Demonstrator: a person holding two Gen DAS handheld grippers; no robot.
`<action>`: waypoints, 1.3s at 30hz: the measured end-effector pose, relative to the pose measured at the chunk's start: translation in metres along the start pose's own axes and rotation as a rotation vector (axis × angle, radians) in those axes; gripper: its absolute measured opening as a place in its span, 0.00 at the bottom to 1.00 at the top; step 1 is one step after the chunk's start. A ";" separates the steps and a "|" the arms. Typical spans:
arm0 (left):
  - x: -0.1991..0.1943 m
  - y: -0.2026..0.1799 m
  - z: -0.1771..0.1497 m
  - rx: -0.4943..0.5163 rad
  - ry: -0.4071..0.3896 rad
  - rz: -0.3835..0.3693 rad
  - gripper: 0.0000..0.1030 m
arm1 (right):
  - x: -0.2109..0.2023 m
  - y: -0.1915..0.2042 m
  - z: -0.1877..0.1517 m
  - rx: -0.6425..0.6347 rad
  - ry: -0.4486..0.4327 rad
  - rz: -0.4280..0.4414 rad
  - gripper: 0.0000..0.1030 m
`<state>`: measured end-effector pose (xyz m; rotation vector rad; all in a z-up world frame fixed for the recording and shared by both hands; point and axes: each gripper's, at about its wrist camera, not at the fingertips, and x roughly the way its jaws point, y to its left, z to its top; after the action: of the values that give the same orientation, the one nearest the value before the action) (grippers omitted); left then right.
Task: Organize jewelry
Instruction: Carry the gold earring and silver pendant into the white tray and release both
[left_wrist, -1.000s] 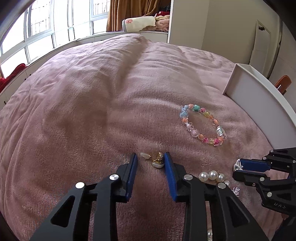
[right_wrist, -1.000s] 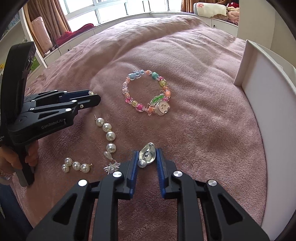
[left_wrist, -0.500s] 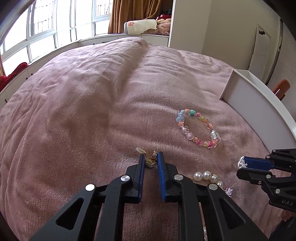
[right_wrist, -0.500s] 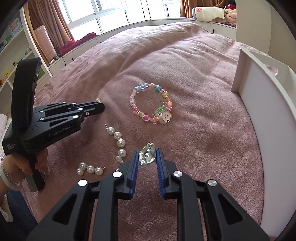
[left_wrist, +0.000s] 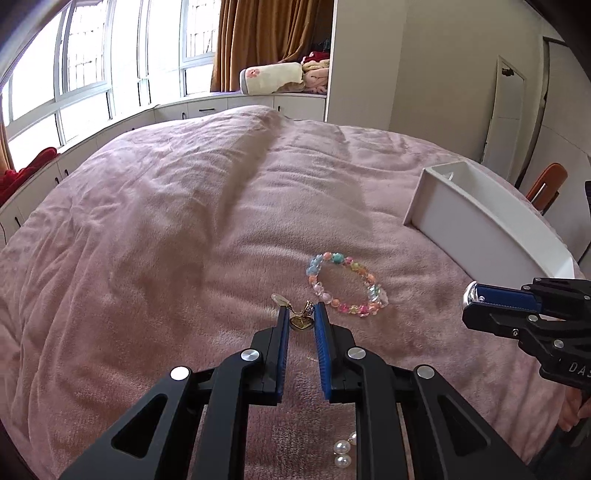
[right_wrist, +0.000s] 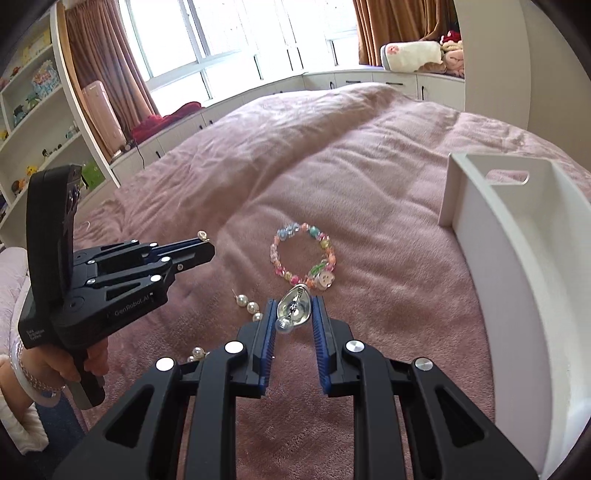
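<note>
1. a pink plush blanket (left_wrist: 147, 229) covers the bed and everything lies on it
2. a white tray (right_wrist: 517, 258) stands on the blanket at the right side
3. the left gripper (left_wrist: 301, 314) is lifted above the blanket, its blue pads closed on a gold heart earring (left_wrist: 301, 322) whose pale drop pokes out past the tips
4. the right gripper (right_wrist: 295, 310) is raised too, clamped on a silver earring (right_wrist: 295, 310) with a small ball hanging at its lower end
5. a pastel beaded bracelet (left_wrist: 345, 284) lies flat between the grippers and the tray, apart from both
6. a pearl earring (right_wrist: 249, 304) lies on the blanket just left of the right gripper's fingers
7. a second pearl earring (left_wrist: 341, 454) shows partly under the left gripper
</note>
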<state>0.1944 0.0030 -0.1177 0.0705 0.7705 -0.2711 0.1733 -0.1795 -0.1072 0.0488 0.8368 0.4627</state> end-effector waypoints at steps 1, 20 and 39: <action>-0.005 -0.004 0.002 0.014 -0.009 0.003 0.18 | -0.005 -0.002 0.002 0.001 -0.010 -0.003 0.19; -0.033 -0.116 0.101 0.152 -0.049 -0.067 0.18 | -0.133 -0.039 0.021 0.025 -0.294 -0.236 0.19; 0.019 -0.247 0.172 0.229 0.127 -0.113 0.18 | -0.155 -0.133 -0.009 0.149 -0.212 -0.503 0.19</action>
<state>0.2574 -0.2668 0.0013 0.2627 0.8682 -0.4649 0.1272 -0.3646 -0.0338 0.0226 0.6428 -0.0787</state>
